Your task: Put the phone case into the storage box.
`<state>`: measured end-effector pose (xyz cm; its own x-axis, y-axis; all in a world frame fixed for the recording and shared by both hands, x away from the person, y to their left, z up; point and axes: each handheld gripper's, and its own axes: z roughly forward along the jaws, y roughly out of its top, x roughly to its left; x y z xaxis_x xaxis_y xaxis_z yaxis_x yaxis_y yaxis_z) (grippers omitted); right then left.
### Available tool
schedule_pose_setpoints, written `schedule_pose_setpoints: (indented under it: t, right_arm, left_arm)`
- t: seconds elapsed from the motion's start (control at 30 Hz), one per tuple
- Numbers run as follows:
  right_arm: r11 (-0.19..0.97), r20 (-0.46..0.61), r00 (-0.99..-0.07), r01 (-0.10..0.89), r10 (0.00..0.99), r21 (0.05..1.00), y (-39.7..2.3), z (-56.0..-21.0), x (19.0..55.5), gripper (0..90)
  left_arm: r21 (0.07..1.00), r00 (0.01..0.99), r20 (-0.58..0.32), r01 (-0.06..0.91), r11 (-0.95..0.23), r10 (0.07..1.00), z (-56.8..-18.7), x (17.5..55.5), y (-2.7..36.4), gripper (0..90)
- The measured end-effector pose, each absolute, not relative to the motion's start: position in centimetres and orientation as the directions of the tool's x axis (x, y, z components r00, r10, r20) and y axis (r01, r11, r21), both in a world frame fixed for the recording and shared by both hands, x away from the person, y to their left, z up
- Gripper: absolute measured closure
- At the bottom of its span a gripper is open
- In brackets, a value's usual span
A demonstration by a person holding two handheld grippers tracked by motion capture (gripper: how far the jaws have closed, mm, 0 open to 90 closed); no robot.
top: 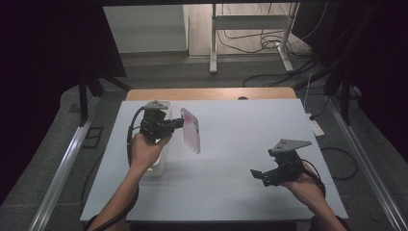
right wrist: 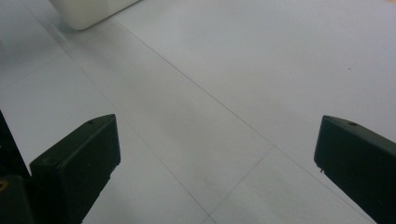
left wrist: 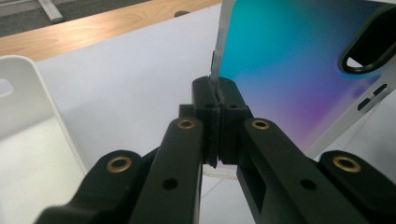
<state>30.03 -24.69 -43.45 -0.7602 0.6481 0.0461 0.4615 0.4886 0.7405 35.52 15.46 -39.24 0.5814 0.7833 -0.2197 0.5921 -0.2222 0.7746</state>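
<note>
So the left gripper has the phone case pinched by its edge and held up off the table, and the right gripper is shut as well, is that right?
Not quite. The right gripper is open: the right gripper view shows its two jaws standing wide apart over the bare table, nothing between them. The rest holds: the left gripper is shut on the edge of the phone case, which stands raised above the table in the high view.

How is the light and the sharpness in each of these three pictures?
High view: dim and dark at both sides, with the white table the brightest part and soft shadows under the hands. Left gripper view: the left claw is fairly sharp, while the phone case shines teal to purple. Right gripper view: even, flat light, with the near jaws slightly soft.
</note>
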Motion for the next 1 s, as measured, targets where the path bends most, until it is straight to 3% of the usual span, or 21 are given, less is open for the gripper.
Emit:
schedule_pose_setpoints:
  t: [1.0]
  right_arm:
    - [0.421, 0.055, -0.659, 0.540, 0.750, 0.729, -30.0, -44.4, 28.7, 0.0]
  left_arm:
    - [0.777, 0.495, -0.205, 0.607, -0.167, 0.845, -37.6, 37.4, 19.7, 88.2]
